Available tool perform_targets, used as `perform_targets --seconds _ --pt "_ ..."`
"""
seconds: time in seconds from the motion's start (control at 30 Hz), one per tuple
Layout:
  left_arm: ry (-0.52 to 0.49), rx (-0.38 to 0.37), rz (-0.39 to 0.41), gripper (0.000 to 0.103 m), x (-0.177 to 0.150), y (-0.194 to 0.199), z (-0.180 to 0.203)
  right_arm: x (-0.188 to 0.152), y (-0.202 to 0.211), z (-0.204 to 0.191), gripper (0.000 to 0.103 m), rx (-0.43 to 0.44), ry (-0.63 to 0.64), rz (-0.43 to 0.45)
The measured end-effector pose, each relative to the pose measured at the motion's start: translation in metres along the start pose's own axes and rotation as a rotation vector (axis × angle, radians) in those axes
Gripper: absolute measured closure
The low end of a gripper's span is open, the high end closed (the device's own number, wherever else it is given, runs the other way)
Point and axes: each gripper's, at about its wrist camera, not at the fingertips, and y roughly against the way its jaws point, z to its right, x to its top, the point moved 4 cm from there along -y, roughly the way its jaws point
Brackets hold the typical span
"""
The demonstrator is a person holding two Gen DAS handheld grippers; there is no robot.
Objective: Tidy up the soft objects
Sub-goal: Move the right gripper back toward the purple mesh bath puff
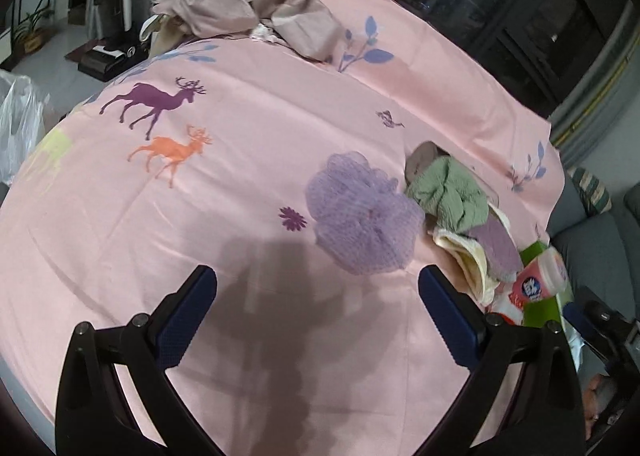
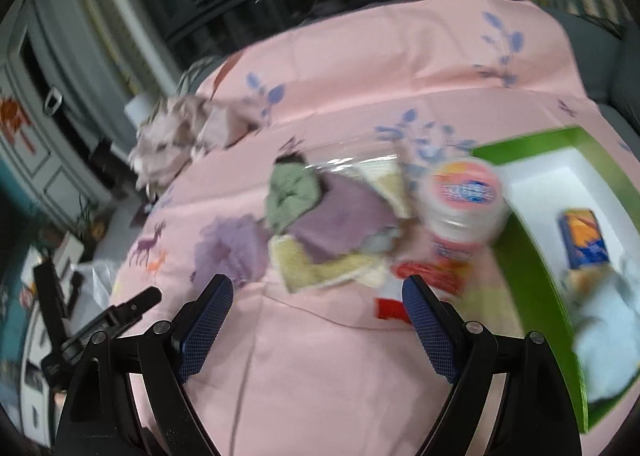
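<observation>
At the bottom of the left wrist view, the left gripper stands wide apart with nothing between its blue-padded fingers, over bare pink bedsheet and its own dark shadow. Just beyond it, right of centre, a purple mesh bath puff lies on the sheet. Touching its right side is a heap of cloths: a green crinkled cloth on top, a purple cloth and a cream towel below it toward the lower right. At the right edge stands a pink-lidded jar against a green box. Farther off, at the upper left of the sheet, are printed deer, and at the top of the frame a crumpled beige-pink fabric pile.

The right wrist view is blurred. The right gripper at the bottom is also spread wide and holds nothing. Just past its fingertips lie the cream towel, the purple cloth and the green cloth, with the puff to their left. The jar stands to their right, beside the green box, whose white inside holds a blue-and-orange packet and something pale. The fabric pile lies at the upper left.
</observation>
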Motion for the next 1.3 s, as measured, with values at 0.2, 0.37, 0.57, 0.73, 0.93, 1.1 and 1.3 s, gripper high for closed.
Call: perform_targets --seconds 0.2,0.37,0.57,0.73,0.93,1.1,1.3 --pt "0.002 0.021 -0.022 0.013 0.002 -0.002 -0.007 0.023 -0.059 -0.059 0.016 0.067 0.043 -0.12" --pt "0.038 0.033 -0.024 0.023 0.007 -0.001 -0.021 0.029 -0.118 -0.099 0.016 0.082 0.077 -0.215" --pt "0.093 0.064 -0.007 0.026 0.012 0.004 -0.035 0.019 -0.173 -0.107 0.023 -0.032 0.108 -0.298" --pt "0.094 0.055 -0.007 0.026 0.013 0.004 -0.033 0.004 -0.196 -0.107 0.047 -0.046 0.135 -0.336" --pt "0.051 0.056 -0.007 0.026 0.012 0.003 -0.027 -0.003 -0.184 -0.099 0.09 -0.02 0.141 -0.292" --pt "0.033 0.051 -0.023 0.026 0.008 0.0 -0.022 -0.007 -0.14 -0.089 0.09 0.047 0.128 -0.264" --pt "-0.015 0.046 -0.044 0.026 0.0 -0.003 -0.007 -0.029 -0.088 -0.065 0.09 0.063 0.134 -0.28"
